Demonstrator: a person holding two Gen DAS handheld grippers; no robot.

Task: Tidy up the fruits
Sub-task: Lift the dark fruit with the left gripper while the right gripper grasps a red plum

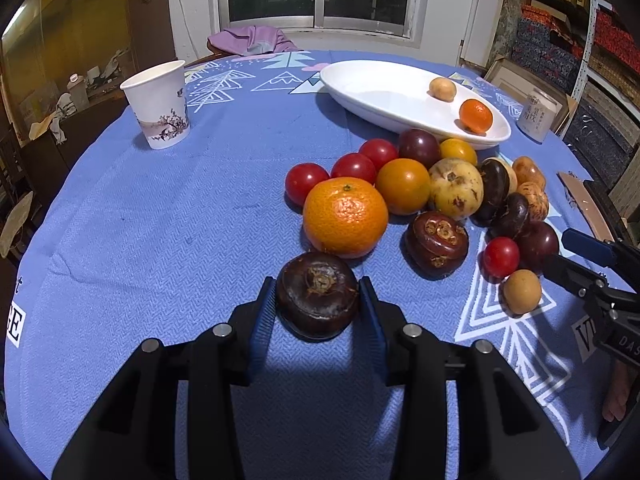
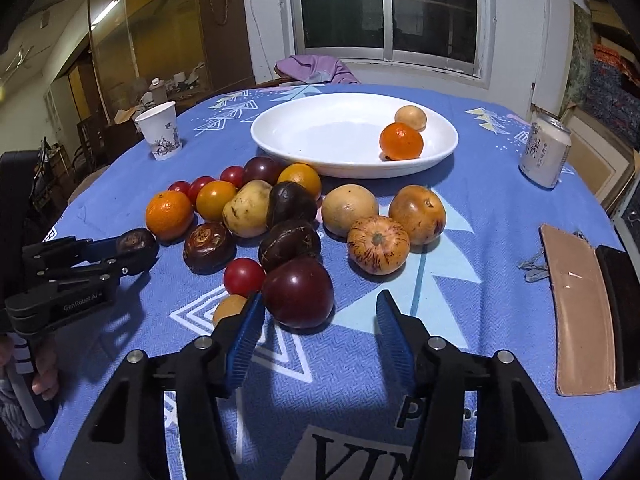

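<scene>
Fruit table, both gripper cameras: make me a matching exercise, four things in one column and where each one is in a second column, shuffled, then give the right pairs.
Things:
1. small orange fruit
2. dark water chestnut
3. paper cup
4. drink can

Places:
A. between the left gripper's blue pads
B. standing alone at the cloth's left side
C. in the white dish
D. upright to the right of the dish

Pairs: 1-C, 2-A, 3-B, 4-D

One white plate [image 2: 280, 148], two fruits on it, one paper cup [image 2: 160, 132], one can [image 2: 544, 152], two grippers.
</scene>
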